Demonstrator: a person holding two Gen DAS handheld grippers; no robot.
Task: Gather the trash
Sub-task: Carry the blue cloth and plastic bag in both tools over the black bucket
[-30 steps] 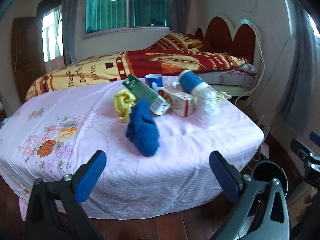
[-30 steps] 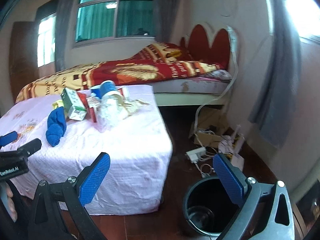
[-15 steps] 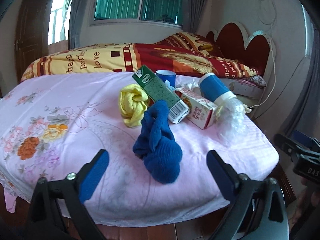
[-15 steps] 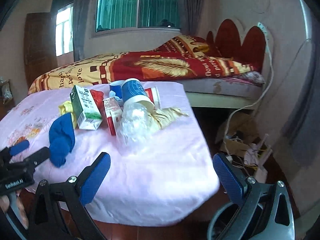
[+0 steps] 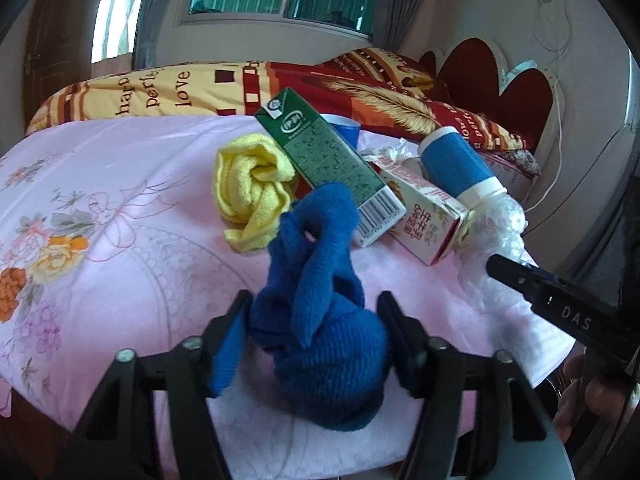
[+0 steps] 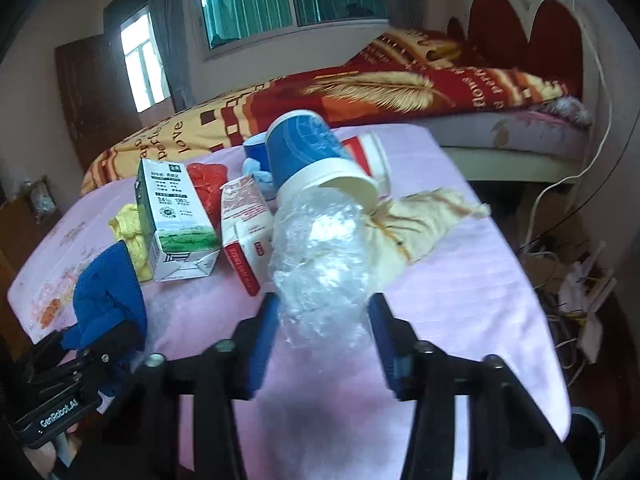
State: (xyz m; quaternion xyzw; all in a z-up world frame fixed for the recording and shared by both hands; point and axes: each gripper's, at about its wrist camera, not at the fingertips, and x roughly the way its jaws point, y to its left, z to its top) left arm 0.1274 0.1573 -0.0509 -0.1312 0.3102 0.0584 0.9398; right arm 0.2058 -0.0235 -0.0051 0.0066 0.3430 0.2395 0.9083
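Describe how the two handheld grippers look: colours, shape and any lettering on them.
Both are alike: black frames of angled struts joined by silver bolts, ending in two flat fingers faced with blue pads. The left gripper shows white "GenRobot.AI" lettering on its body in the right wrist view. The right gripper bears white letters "DAS", the rest cut off, in the left wrist view. No cables or sleeves show.

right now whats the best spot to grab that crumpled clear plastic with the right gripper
Grip the near, bulging end of the crumpled clear plastic, coming in low from the near table edge, as the right gripper already does. That end is free, while the far end sits under the tipped blue paper cup and beside the red-and-white carton. The jaws are closing with the plastic between them; being soft, it should crush into a firm grip.
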